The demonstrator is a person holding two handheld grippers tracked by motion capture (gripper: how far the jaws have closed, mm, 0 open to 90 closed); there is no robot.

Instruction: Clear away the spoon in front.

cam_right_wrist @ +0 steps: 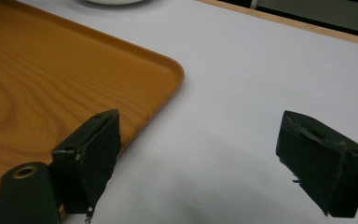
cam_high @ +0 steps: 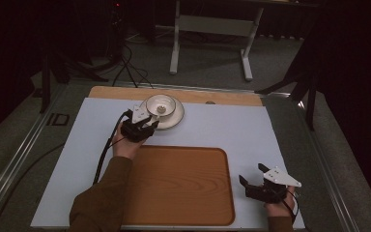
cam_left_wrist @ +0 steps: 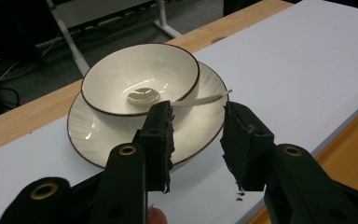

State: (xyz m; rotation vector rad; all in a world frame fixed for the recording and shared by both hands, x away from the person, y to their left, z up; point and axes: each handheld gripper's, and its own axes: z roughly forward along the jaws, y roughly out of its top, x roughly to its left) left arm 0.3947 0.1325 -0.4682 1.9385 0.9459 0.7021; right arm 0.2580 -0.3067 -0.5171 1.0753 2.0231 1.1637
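A white bowl (cam_high: 158, 105) (cam_left_wrist: 140, 77) with a brown rim stands on a white plate (cam_high: 175, 117) (cam_left_wrist: 88, 135) at the back of the white mat. A white spoon (cam_left_wrist: 168, 99) lies in the bowl, its handle sticking out over the rim toward my left gripper (cam_high: 146, 123) (cam_left_wrist: 196, 119). That gripper is open, its jaws on either side of the handle's end and over the plate's near edge, with nothing held. My right gripper (cam_high: 252, 175) (cam_right_wrist: 200, 140) is wide open over bare mat, right of the wooden tray (cam_high: 183, 183) (cam_right_wrist: 37, 79).
The white mat (cam_high: 232, 125) covers a wooden table whose far edge (cam_high: 222, 96) shows behind the bowl. Cables and a white desk frame (cam_high: 212, 29) stand on the floor beyond. Dark stands flank the table.
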